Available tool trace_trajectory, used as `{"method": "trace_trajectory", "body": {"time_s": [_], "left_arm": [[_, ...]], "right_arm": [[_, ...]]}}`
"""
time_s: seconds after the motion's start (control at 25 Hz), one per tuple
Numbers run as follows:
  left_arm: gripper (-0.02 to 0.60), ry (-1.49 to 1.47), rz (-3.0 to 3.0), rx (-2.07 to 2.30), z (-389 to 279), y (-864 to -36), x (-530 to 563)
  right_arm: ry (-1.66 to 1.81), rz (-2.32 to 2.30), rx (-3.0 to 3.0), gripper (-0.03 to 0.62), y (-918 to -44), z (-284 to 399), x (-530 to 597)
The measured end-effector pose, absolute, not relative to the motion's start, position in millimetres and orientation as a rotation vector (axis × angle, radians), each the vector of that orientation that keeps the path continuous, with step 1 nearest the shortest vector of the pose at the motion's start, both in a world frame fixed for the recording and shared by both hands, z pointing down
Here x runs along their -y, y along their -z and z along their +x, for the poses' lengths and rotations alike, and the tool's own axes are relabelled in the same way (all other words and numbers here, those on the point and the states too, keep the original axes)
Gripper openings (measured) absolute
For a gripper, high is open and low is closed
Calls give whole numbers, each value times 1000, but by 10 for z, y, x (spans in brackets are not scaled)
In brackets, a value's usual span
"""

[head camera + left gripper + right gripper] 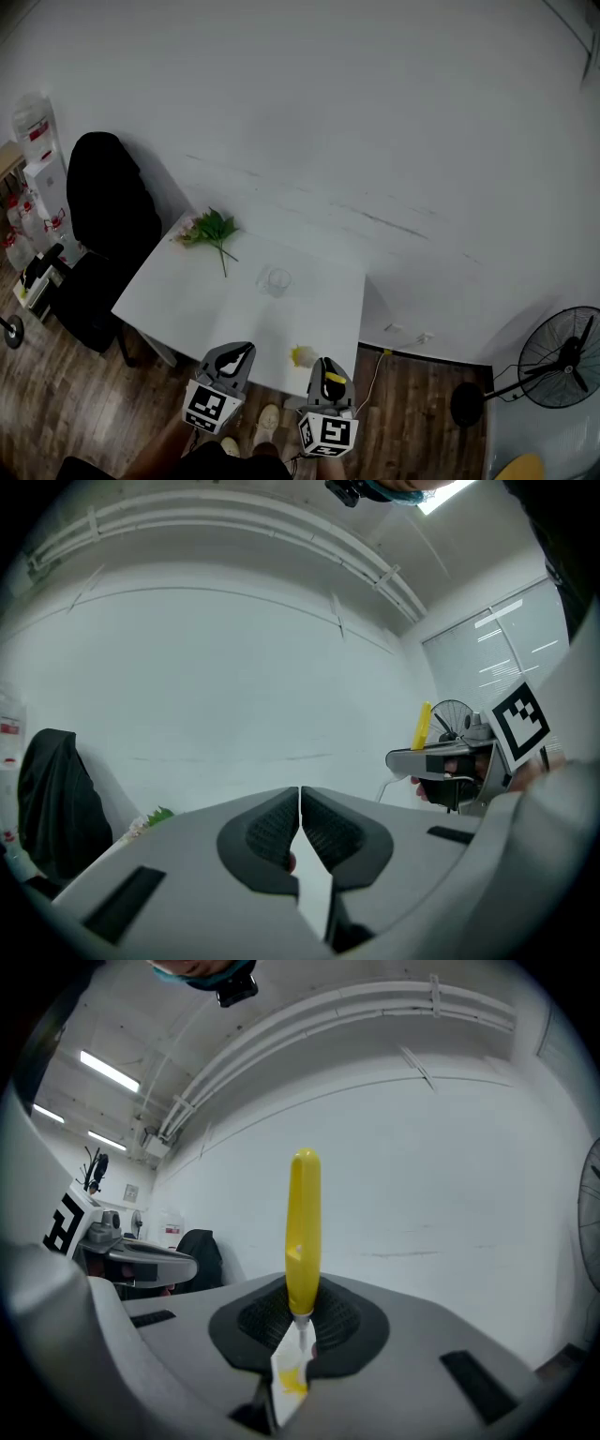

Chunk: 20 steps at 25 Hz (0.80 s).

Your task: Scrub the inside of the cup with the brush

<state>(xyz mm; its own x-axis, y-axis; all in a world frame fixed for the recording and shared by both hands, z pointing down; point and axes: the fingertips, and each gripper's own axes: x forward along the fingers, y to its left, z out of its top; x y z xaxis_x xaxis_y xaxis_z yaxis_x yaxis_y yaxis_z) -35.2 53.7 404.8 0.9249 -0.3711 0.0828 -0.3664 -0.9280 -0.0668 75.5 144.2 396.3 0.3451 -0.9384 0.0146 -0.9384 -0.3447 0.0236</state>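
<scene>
Our right tongs (302, 1312) are clenched on the yellow brush (304, 1232), and our left tongs (300, 803) are pressed together on nothing. The cup (278, 280) stands unheld on the worktop (178, 295), well beyond both, so we judge that scrubbing could tip or skid it. A leafy sprig (214, 228) lies left of the cup, clear of our path.

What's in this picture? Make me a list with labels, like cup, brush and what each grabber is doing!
table: white
cup: clear glass, upright, near the table's middle
leafy sprig: green, lying at the far left corner
brush: yellow handle, held in the right gripper
right gripper: jaws shut on the brush
left gripper: jaws together, nothing between them
scrubbing: not started; both grippers are at the near edge, away from the cup
</scene>
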Motion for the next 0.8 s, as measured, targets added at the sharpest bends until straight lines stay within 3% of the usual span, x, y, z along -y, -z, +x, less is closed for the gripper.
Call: {"method": "trace_trajectory", "body": {"time_s": [0.8], "left_arm": [[26, 178, -3028, -559, -537, -4116, -777]], "right_arm": [[-35, 2577, 1774, 46, -4079, 535, -1737]]}}
